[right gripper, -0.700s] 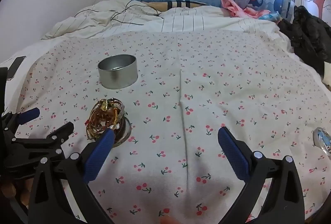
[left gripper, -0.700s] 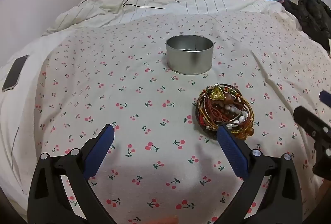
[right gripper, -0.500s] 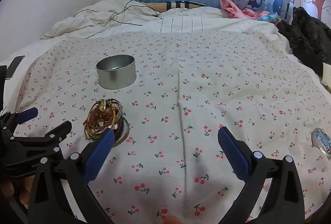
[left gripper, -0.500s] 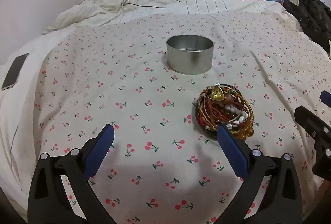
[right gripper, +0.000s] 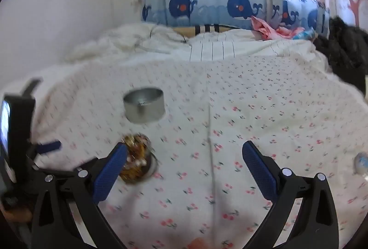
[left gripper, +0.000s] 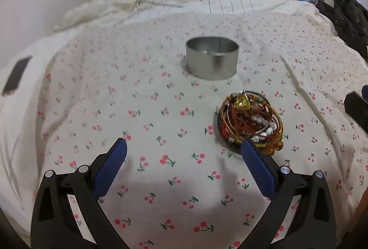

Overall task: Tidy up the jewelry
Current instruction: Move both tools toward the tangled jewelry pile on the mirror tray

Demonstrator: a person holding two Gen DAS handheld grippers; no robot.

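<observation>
Hovering wide and empty, both hand-held grippers; jewelry tangle [left gripper: 250, 122] judged light, snag-prone, best pinched at the stiff bangles.

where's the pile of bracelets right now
In the left wrist view the pile of bracelets lies on the cherry-print bedspread, right of centre, nearer the camera than the round metal tin and just past the left tool's right-hand fingertip.
</observation>
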